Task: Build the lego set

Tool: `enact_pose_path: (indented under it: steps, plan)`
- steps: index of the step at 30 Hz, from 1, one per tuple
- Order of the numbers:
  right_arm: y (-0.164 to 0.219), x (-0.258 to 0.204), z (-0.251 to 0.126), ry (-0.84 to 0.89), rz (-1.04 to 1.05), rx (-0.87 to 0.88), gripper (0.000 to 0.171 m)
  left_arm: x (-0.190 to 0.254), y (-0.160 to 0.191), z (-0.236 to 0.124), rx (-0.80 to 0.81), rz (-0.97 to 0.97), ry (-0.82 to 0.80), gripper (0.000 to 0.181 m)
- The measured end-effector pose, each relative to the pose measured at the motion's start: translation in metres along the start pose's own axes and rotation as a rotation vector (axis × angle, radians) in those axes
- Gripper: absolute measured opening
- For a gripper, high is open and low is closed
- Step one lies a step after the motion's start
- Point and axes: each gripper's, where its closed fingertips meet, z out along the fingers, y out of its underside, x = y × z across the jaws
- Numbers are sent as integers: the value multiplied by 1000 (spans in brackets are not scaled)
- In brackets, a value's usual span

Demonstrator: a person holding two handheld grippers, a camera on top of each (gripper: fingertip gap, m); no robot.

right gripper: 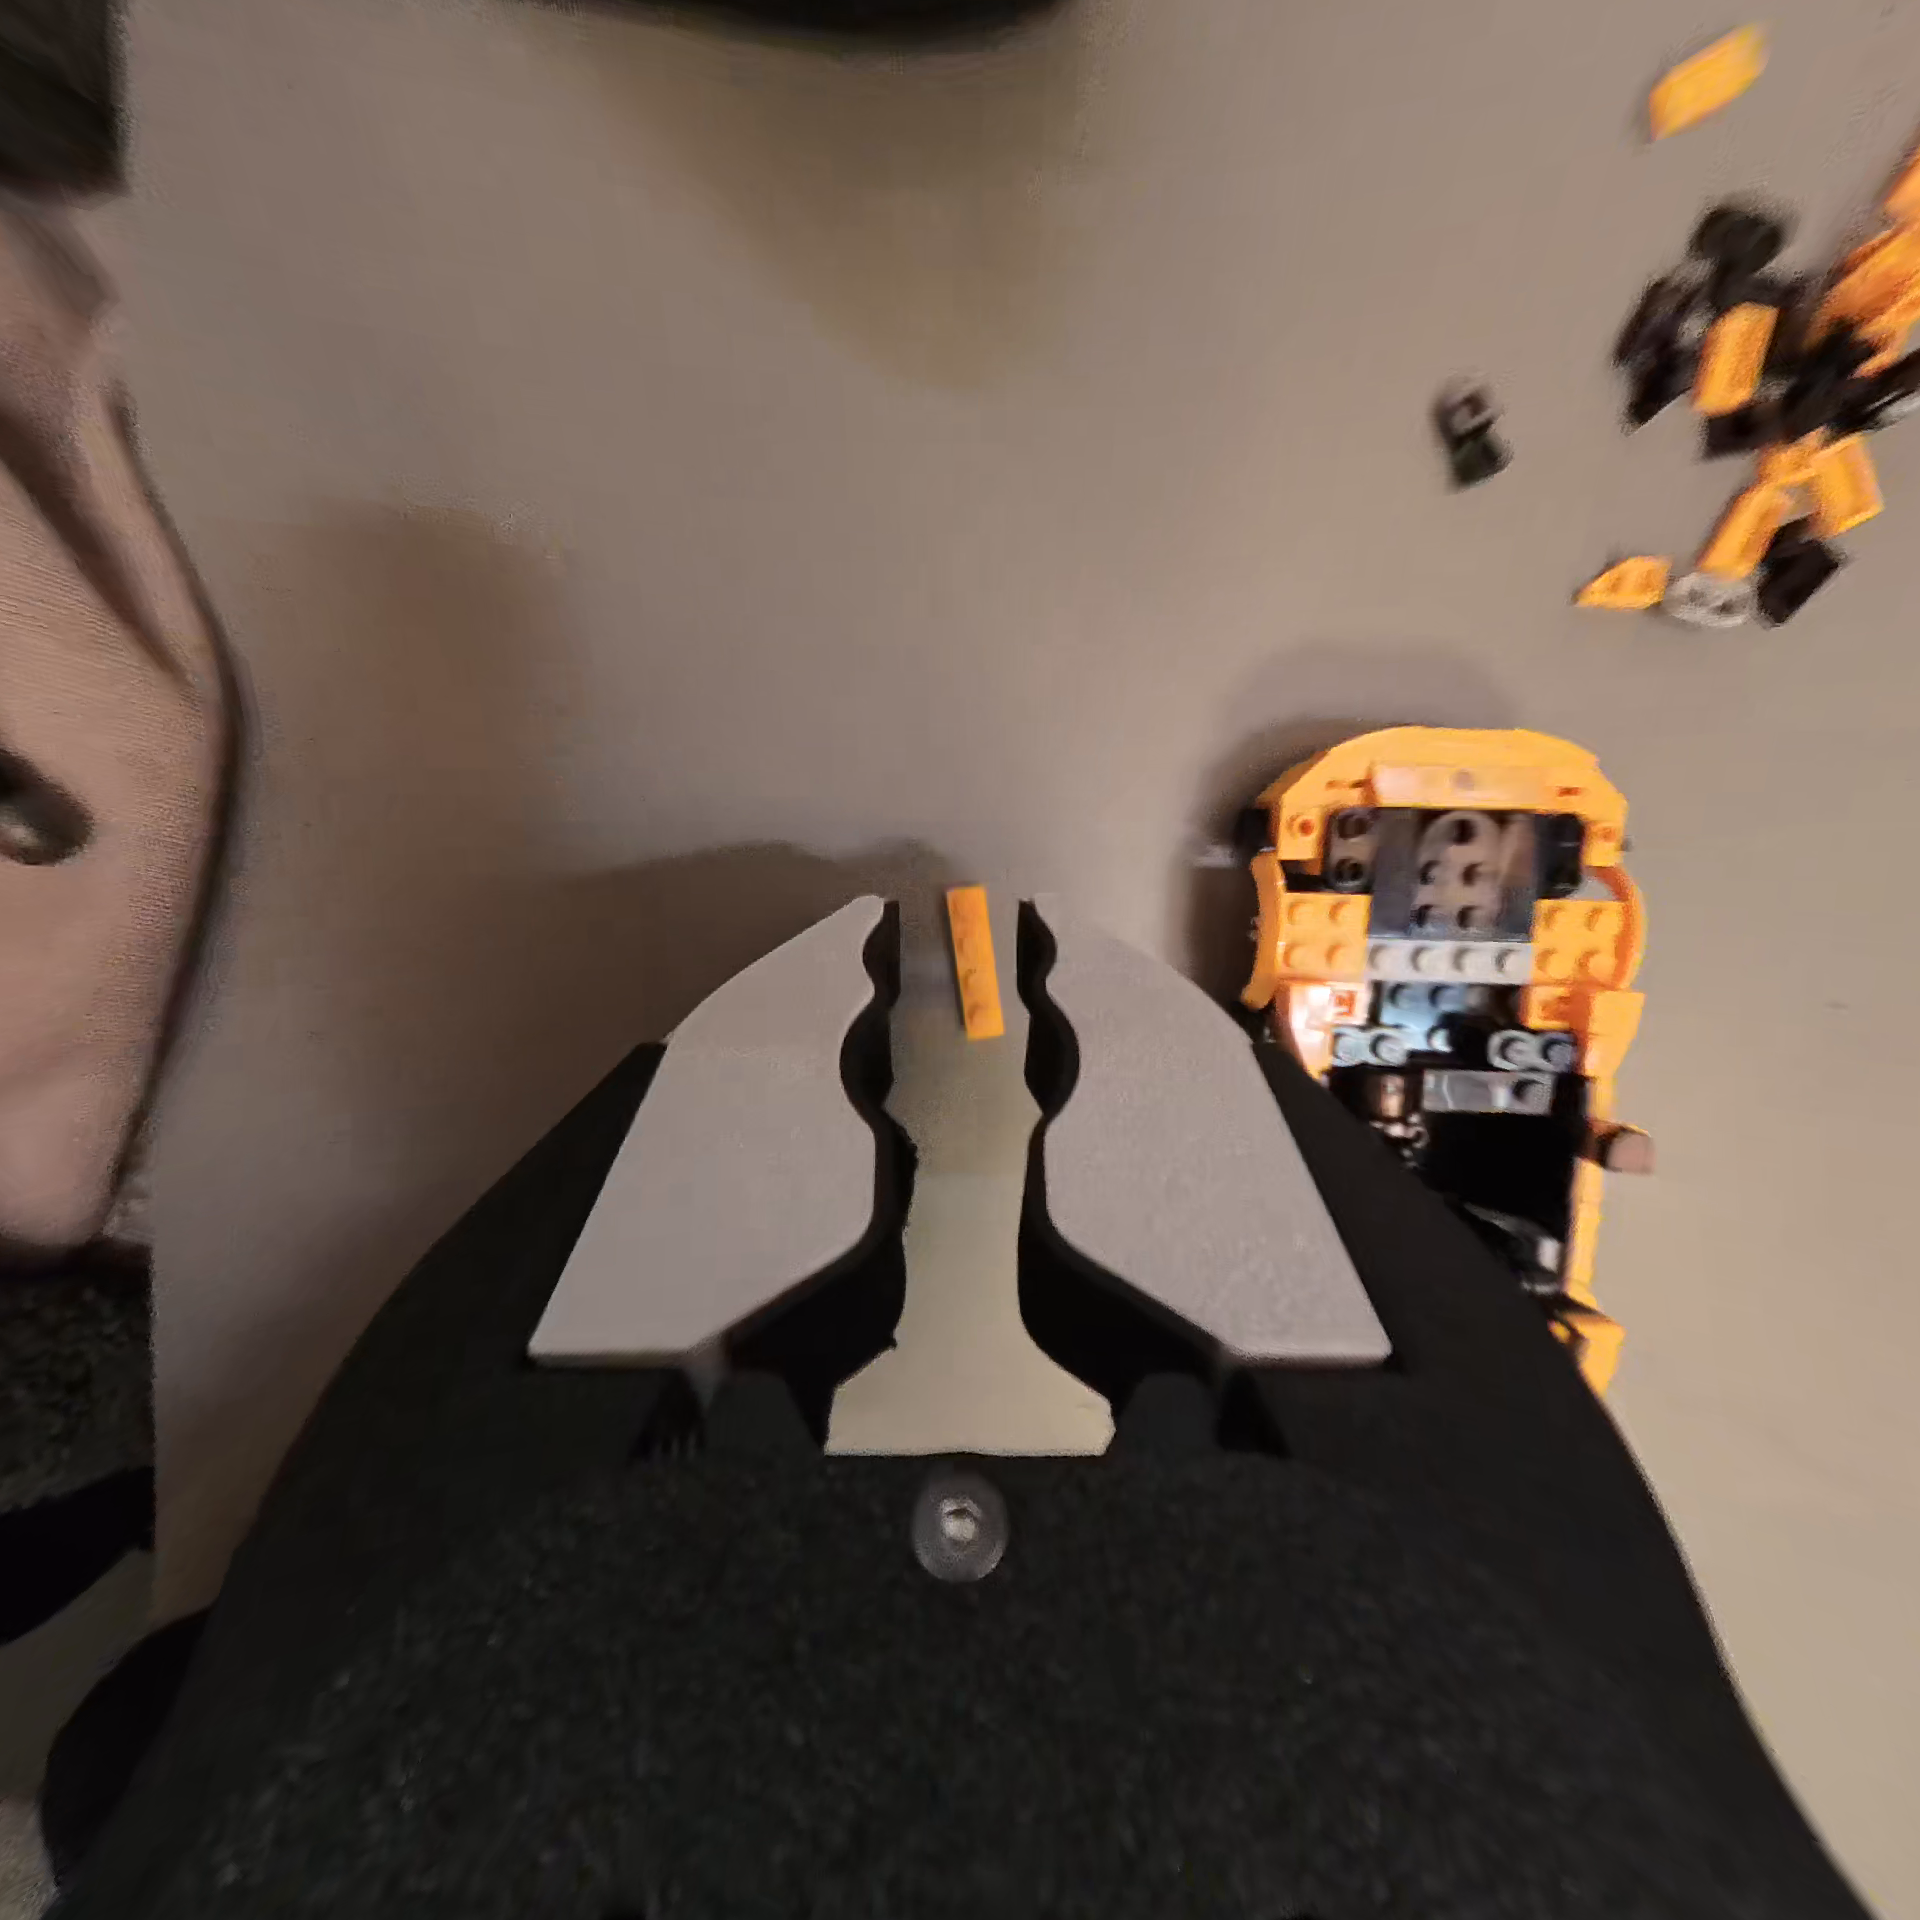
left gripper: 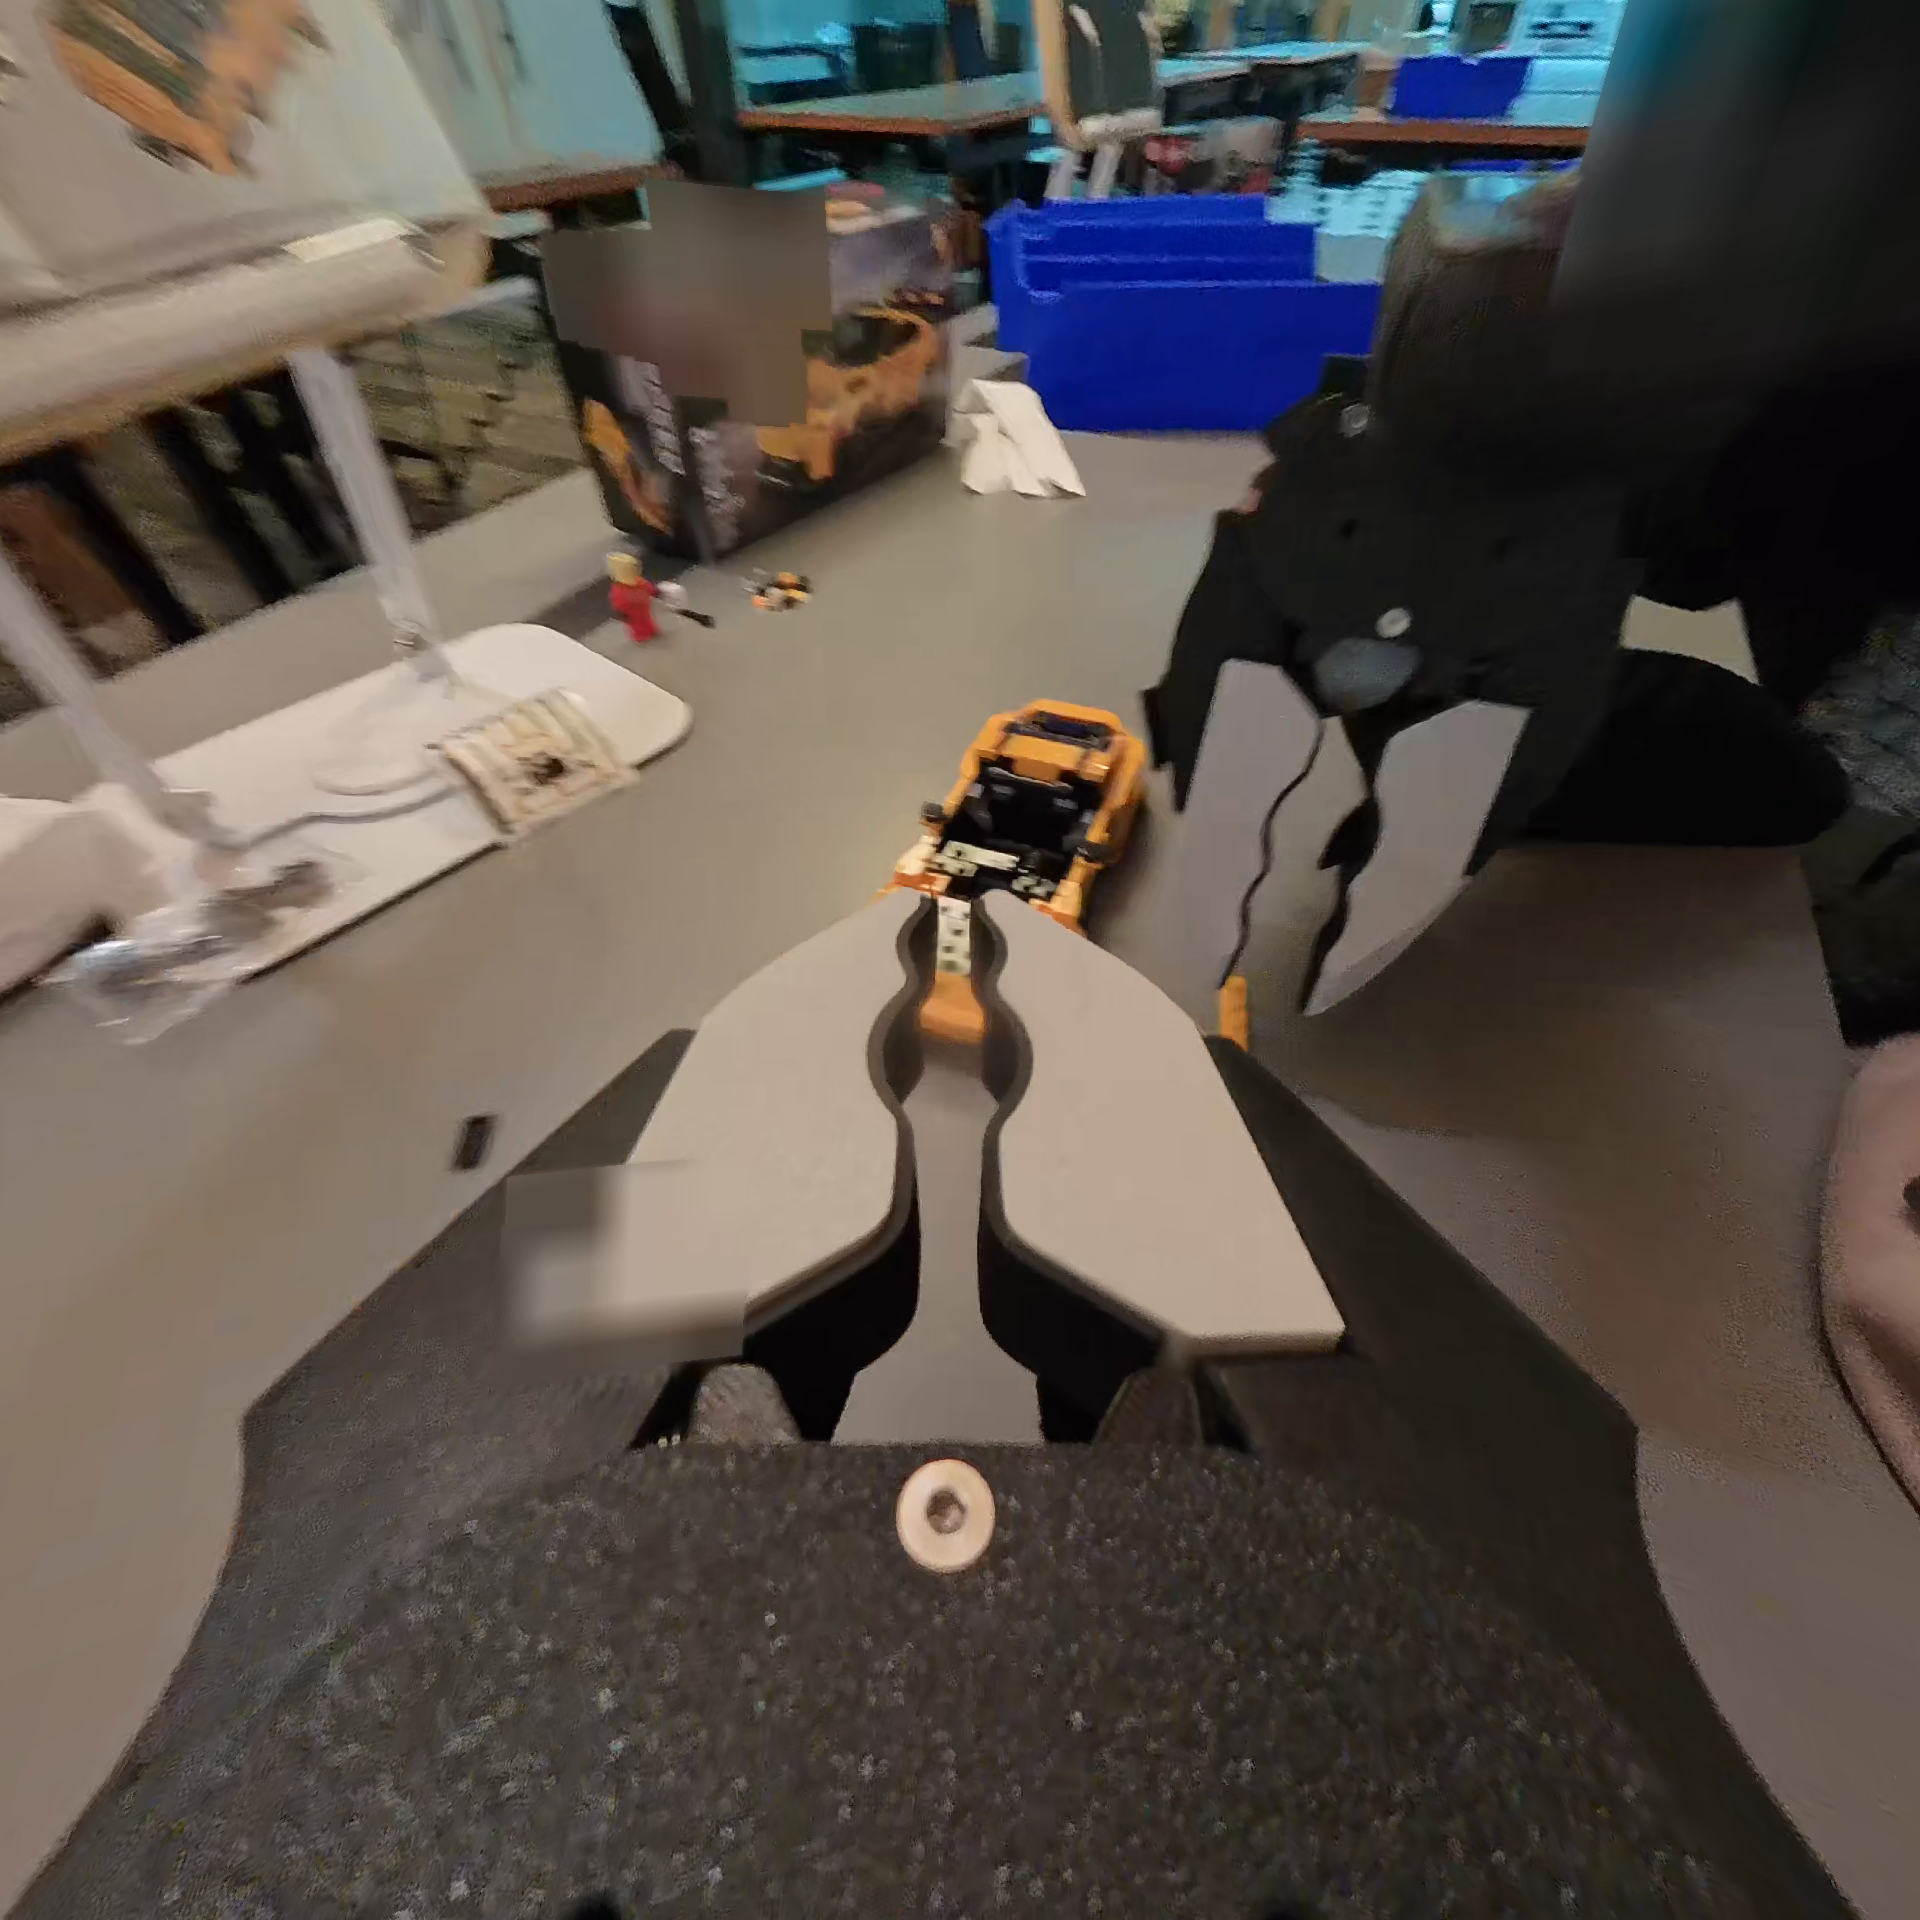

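Observation:
The orange and black lego car (left gripper: 1039, 810) stands part-built on the grey table (left gripper: 468, 1018). My left gripper (left gripper: 953, 914) is closed to a narrow gap over the car's near end, with a white strip of the car between the tips. My right gripper (left gripper: 1340, 935) hangs to the right of the car, pointing down. In the right wrist view my right gripper (right gripper: 951, 914) is open, with a small orange plate (right gripper: 975, 961) lying on the table between its tips and not gripped. The car (right gripper: 1455, 935) is just to its right, its near end hidden.
Loose orange and black pieces (right gripper: 1766, 395) lie beyond the car. A minifigure (left gripper: 634, 603), a small sub-build (left gripper: 779, 590), the set's box (left gripper: 769, 416), blue bins (left gripper: 1174, 312), a white stand base (left gripper: 499, 717) and a plastic bag (left gripper: 177, 935) are at the back and left. A person's clothing (right gripper: 83, 727) is close. My hands' fingertips stand some 12 centimeters from each other.

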Motion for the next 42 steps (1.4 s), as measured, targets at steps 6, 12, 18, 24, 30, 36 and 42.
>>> enact_pose_path:
  steps: [6, 12, 18, 24, 30, 36, 42]
  plan:
    - [-18, 17, -68, 130, 96, 418, 21, -82, -24, -124, -80, 58, -420, 0]
    - [5, 49, -103, 282, 293, 716, 15, -172, 11, -267, -432, -103, -690, 0]
    - [12, 64, -100, 296, 410, 858, 13, -198, 118, -300, -928, -387, -511, 32]
    - [17, 66, -93, 283, 430, 815, 13, -200, 183, -283, -1183, -466, -318, 52]
    - [22, 72, -86, 271, 467, 816, 13, -205, 190, -285, -1237, -479, -239, 34]
    - [22, 77, -80, 255, 482, 823, 13, -241, 171, -301, -1128, -530, -374, 35]
    - [24, 78, -81, 267, 484, 818, 12, -252, 187, -314, -1221, -462, -484, 46]
